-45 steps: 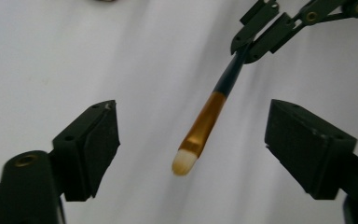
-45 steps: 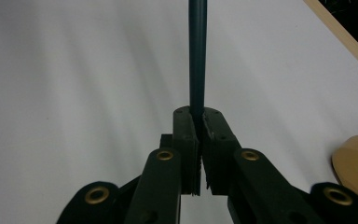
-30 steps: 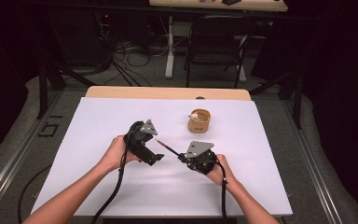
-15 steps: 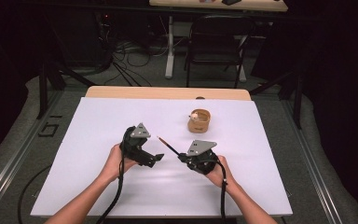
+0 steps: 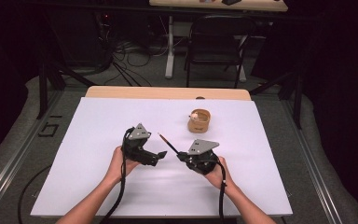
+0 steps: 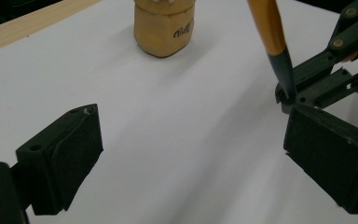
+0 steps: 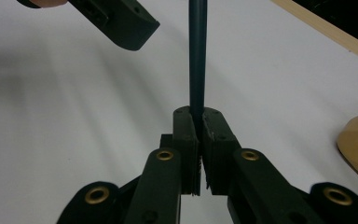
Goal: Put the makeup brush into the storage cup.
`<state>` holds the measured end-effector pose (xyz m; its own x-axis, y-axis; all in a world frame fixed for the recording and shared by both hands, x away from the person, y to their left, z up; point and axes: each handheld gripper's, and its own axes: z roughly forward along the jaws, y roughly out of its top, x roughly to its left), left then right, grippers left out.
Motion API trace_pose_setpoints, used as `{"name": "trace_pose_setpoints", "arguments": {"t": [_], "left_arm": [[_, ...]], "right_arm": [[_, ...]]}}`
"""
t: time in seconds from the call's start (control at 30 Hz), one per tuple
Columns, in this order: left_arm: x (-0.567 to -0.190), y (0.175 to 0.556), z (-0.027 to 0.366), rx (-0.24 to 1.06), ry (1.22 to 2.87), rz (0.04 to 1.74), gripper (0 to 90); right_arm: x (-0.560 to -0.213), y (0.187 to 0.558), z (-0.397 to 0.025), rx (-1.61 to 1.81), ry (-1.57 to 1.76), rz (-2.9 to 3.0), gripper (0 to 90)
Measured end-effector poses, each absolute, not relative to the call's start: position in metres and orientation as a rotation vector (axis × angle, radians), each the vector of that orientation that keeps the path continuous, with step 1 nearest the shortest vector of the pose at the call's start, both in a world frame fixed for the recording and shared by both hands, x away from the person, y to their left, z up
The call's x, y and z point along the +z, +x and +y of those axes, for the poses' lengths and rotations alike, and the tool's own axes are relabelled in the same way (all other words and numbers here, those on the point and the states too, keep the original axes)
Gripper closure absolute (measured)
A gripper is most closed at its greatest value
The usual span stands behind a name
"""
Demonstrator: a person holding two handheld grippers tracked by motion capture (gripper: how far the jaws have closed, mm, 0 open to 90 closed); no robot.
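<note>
While the right gripper (image 5: pixel 182 155) pinches the thin dark brush with an orange handle (image 5: pixel 167 142) near the small tan wooden pot (image 5: pixel 199 121), the left gripper (image 5: pixel 161 155) waits wide open beside it. Next, I think, the brush must tip carefully into that pot.

Two bare forearms, no sleeves, each hand w/ a black two-jaw gripper: left gripper (image 5: pixel 161 154), right gripper (image 5: pixel 181 155). Each carries a grey three-cornered plate on top & a black cable trailing back along the arm toward the table's near edge. Close up, jaws are matte black blocks w/ flat ribbed pads, small screw holes, linkage arms joined by brass-coloured rivets.
</note>
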<state>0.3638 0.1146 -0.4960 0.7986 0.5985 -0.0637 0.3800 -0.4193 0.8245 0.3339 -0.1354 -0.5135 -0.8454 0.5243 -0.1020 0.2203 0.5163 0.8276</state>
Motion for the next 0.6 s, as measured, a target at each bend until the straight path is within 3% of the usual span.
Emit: {"name": "trace_pose_setpoints", "arguments": {"t": [0.33, 0.6], "left_arm": [[-0.494, 0.365, 0.122, 0.261, 1.969, 0.733, 16.7], [-0.493, 0.361, 0.119, 0.226, 1.919, 0.687, 37.3]], "right_arm": [[-0.515, 0.332, -0.131, 1.289, 0.678, 2.403, 85.6], [-0.517, 0.333, -0.124, 1.309, 0.73, 2.389, 85.5]]}}
